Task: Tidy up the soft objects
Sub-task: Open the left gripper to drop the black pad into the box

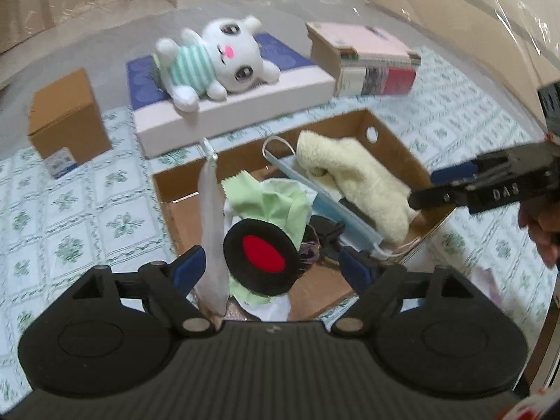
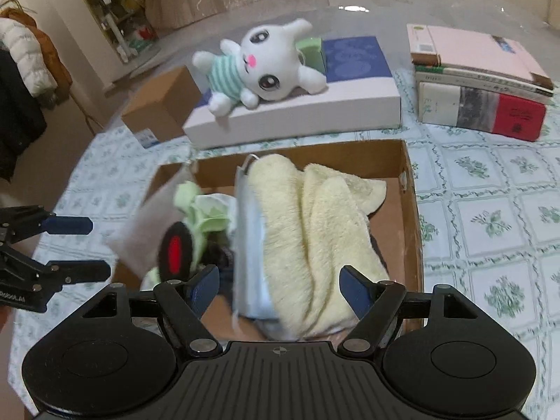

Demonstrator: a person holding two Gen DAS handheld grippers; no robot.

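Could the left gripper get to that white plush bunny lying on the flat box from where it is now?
Probably yes. The left gripper is open and holds nothing, and the plush bunny lies uncovered on top of the flat box. Only the open cardboard box of cloths sits between, low enough to reach over.

We see a flat white rectangular box with a dark blue patterned top [image 2: 353, 59] lying on the green-and-white floral tablecloth [image 2: 490, 192], and we take it as our landmark. Left of it stands a small closed brown cardboard carton [image 2: 157, 105] with a white label low on its side. Right of it rests a stack of books topped by a pink-covered one [image 2: 472, 56]. Far to its left, coats [image 2: 24, 70] hang by a wall
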